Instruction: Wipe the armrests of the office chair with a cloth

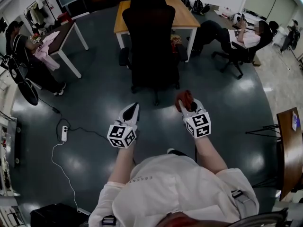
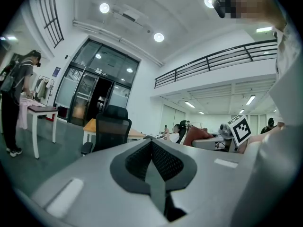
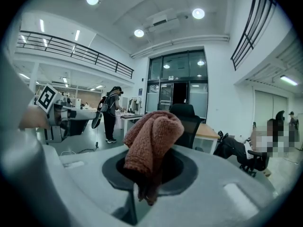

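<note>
The black office chair [image 1: 149, 41] stands about a metre ahead of me, its back turned to me, with an armrest [image 1: 124, 56] on its left and another armrest [image 1: 182, 52] on its right. My right gripper [image 1: 186, 101] is shut on a reddish-brown cloth [image 1: 183, 98], which bunches up above the jaws in the right gripper view as cloth [image 3: 152, 134]. My left gripper [image 1: 134, 107] is shut and holds nothing; its jaws meet in the left gripper view [image 2: 152, 144]. Both grippers hang short of the chair [image 2: 110, 126], touching neither it nor its armrests.
A wooden table [image 1: 185, 14] stands behind the chair. A person sits in another chair [image 1: 236, 39] at the right. Someone stands at a white-legged desk [image 1: 66, 34] on the left. A power strip [image 1: 64, 134] with cable lies on the floor. A wooden tabletop [image 1: 289, 143] is at the right edge.
</note>
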Demonstrator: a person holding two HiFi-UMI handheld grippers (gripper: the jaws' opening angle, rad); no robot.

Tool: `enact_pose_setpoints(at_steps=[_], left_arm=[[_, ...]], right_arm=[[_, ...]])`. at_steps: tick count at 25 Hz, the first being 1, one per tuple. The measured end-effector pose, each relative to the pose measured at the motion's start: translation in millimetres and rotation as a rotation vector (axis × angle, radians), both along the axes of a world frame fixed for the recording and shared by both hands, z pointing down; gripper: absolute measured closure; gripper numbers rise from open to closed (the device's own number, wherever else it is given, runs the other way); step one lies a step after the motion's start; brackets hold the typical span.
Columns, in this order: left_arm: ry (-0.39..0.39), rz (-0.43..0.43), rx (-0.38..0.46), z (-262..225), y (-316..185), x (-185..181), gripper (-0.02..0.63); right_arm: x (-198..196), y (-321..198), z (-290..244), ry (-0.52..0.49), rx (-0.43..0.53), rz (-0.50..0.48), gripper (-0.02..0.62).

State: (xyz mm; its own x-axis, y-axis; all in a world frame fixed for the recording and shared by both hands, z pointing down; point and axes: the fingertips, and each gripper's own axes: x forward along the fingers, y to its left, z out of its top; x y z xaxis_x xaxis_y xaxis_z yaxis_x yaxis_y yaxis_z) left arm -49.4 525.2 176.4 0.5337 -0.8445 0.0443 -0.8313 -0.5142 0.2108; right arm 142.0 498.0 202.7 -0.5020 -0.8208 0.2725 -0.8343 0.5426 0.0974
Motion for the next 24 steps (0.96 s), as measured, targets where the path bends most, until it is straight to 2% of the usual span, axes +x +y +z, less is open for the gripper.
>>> enact_pose_setpoints(at_steps=[8,24], left_arm=[[0.007,0.018,0.005,9,16,-11,0.589],[0.0,0.061,0.017,10,33,-7,0.589]], right_arm=[[-20,26,2,0.017,0.02,-0.01,0.543],[-29,38,-1,0.024,0.042,0.006,0.543]])
